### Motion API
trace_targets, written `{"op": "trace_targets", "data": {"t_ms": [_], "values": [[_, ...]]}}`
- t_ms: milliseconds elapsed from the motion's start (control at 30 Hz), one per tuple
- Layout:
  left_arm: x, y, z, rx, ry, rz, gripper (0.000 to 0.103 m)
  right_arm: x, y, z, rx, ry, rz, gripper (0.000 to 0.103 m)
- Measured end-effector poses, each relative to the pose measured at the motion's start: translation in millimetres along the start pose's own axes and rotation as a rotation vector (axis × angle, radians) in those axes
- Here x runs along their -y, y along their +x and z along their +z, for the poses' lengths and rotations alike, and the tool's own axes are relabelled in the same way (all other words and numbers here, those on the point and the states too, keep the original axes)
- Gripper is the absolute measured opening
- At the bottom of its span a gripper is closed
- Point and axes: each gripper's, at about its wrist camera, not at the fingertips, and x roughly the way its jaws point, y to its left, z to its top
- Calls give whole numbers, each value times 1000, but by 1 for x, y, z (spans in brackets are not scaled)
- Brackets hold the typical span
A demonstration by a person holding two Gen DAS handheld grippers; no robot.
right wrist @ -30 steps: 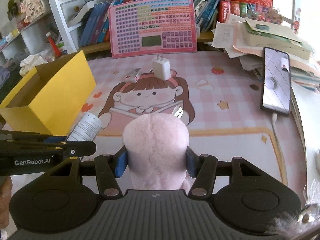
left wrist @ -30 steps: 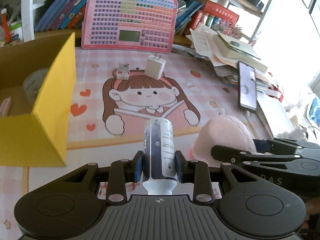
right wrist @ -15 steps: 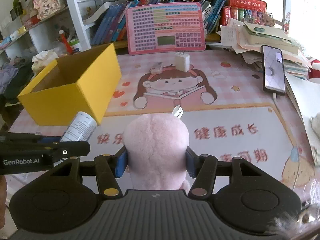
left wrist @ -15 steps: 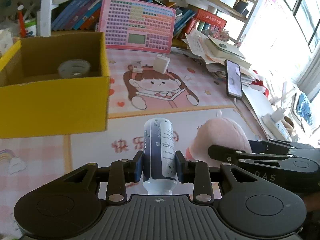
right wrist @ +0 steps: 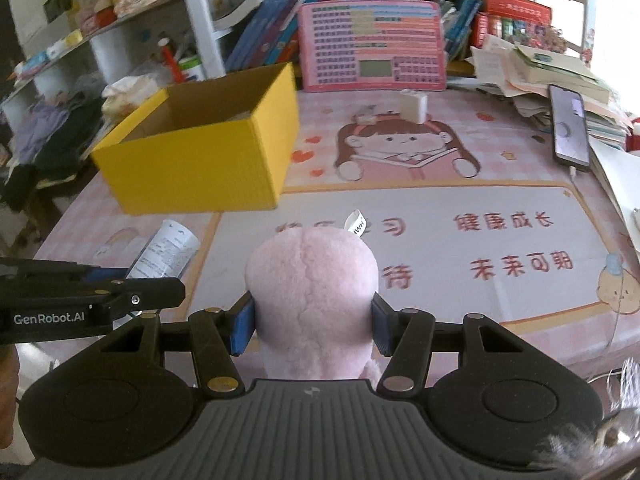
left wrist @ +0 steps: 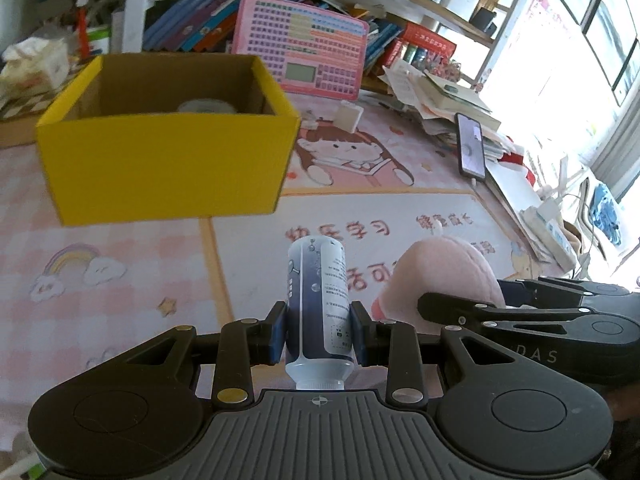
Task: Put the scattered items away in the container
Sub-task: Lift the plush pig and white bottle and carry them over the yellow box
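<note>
Blue-padded fingers of the left gripper are clamped on a bottle; the right gripper pinches a pink plush toy. Both hang above the desk, short of the yellow box. Advice: clear its near wall, then release over the opening.

A pink toy keyboard leans upright at the far edge of the bench, against shelved books. A black phone lies face up near the right edge, beside a heap of papers. A cartoon-girl mat covers the bench.
</note>
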Motion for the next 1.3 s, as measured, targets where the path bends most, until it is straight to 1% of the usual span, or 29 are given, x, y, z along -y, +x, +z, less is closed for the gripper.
{"op": "trace_targets", "data": {"t_ms": [200,367,533,867,1067,1200,1300], "values": [[-19,-14,-15,2,-51,22,31,-28,2,-7,-36,-66,45,54],[-33,-26,-21,19,-81,43,31,-49,5,-8,-47,-119,83,54],[-49,-39,-23,45,-106,73,31,-65,9,-4,-38,-156,112,54],[-79,-58,-29,72,-175,142,31,-97,16,5,-14,-232,192,54],[-84,-61,-27,84,-185,157,31,-107,21,10,-6,-258,216,54],[-86,-61,-22,98,-183,168,31,-110,26,15,0,-267,222,54],[-85,-58,-16,110,-173,181,31,-113,29,20,18,-298,227,54]]}}
